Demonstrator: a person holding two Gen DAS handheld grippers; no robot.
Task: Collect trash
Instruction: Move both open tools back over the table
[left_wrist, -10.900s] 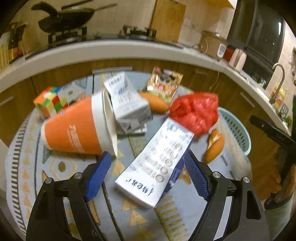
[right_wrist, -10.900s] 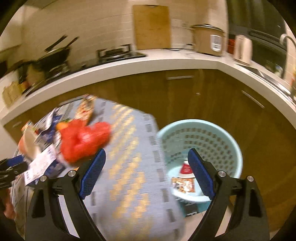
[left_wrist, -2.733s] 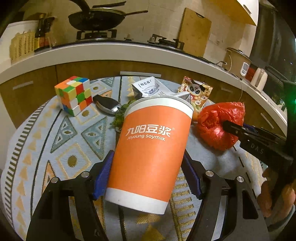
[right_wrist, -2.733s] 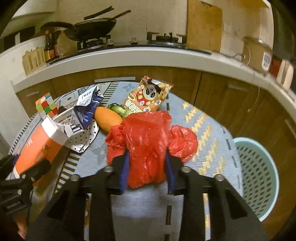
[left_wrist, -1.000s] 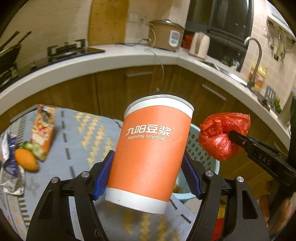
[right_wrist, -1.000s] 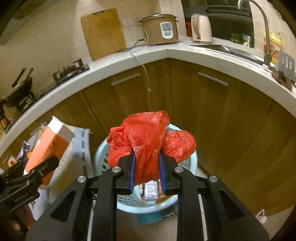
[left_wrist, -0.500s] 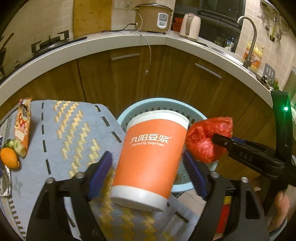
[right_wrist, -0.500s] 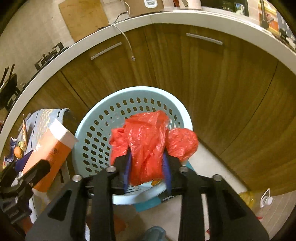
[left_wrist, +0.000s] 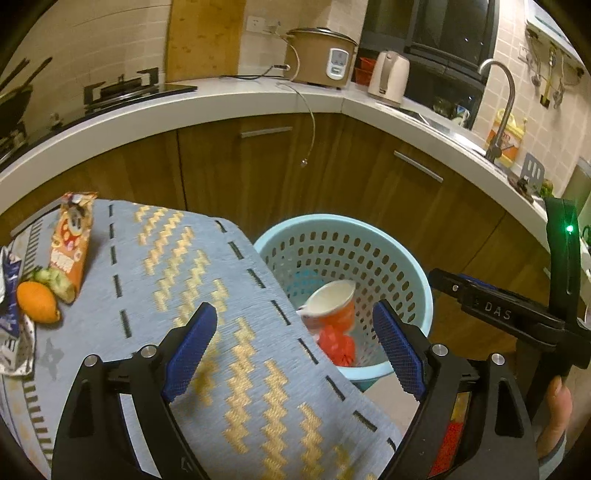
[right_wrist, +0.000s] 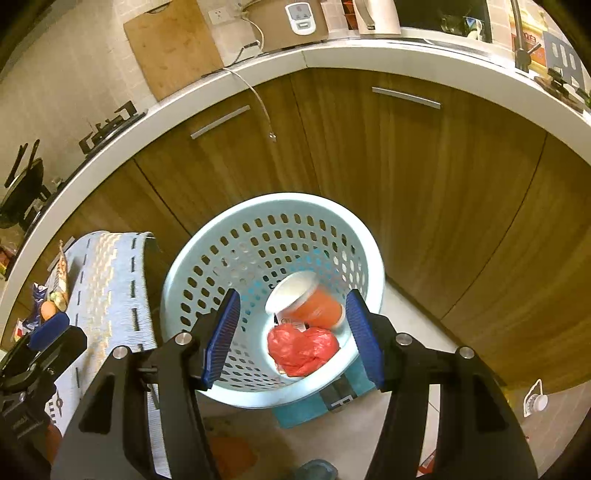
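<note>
A light blue perforated basket (left_wrist: 417, 280) (right_wrist: 229, 236) stands on the floor beside the table. Inside it lie the orange paper cup (left_wrist: 334, 304) (right_wrist: 308, 302) on its side and the red plastic bag (left_wrist: 338, 345) (right_wrist: 303, 349). My left gripper (left_wrist: 295, 343) is open and empty over the table's right edge, next to the basket. My right gripper (right_wrist: 291, 332) is open and empty above the basket. On the table's left lie a snack packet (left_wrist: 72, 240), an orange fruit (left_wrist: 37, 302) and a crumpled carton (left_wrist: 11, 288).
The table has a blue cloth with a yellow zigzag pattern (left_wrist: 192, 266). Brown cabinets (right_wrist: 424, 177) under a white curved counter (left_wrist: 221, 105) stand behind the basket. A rice cooker (left_wrist: 321, 57), a kettle (left_wrist: 389, 75) and a tap (left_wrist: 500, 107) are on the counter.
Both grippers have opened. The orange cup and the red bag have dropped into the basket. The right gripper has moved further over the basket.
</note>
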